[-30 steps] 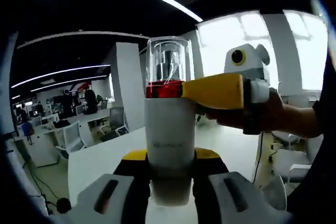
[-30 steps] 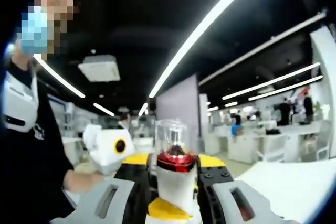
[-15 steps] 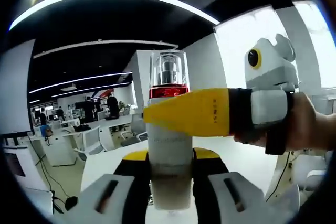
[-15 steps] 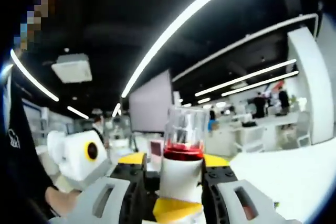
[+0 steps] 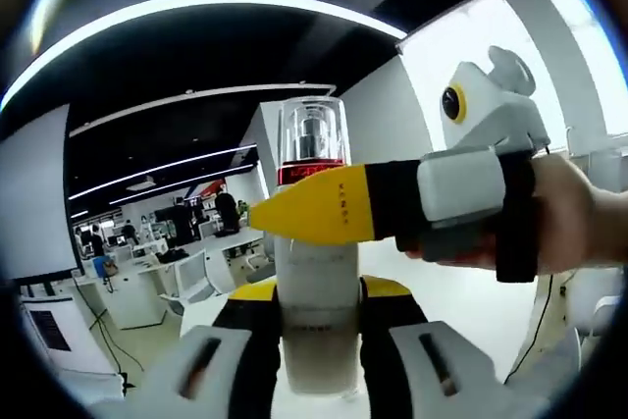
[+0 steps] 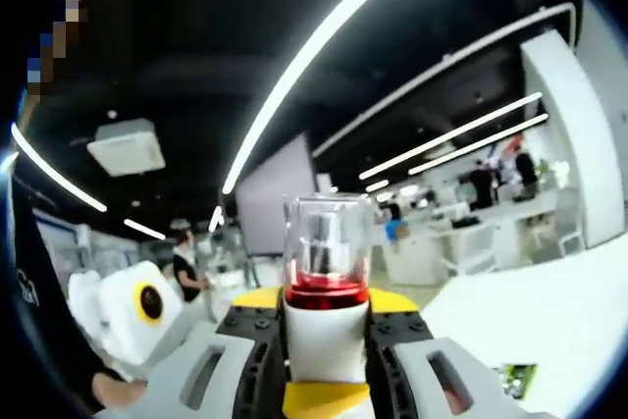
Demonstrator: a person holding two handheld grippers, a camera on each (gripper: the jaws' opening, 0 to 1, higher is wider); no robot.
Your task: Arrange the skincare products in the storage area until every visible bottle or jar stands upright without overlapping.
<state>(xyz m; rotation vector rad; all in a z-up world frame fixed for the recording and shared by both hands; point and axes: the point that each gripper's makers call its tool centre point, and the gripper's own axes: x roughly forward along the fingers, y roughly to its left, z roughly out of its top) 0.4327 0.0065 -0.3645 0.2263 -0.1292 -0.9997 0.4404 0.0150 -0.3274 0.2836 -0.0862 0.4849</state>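
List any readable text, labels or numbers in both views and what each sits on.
Nothing reads cleanly.
Faint print on the white bottle body: too pale and blurred to read.
Small dark lettering on the yellow jaw of the right tool: too small to read.
White mark on the person's dark clothing in the right gripper view: cut off, illegible.

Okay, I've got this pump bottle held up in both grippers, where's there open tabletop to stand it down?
Bare white tabletop lies right of the right gripper, bordered by a small green item. More table shows behind the bottle, under the hand. It is crowded around the bottle itself, where both grippers' fingers clamp it.
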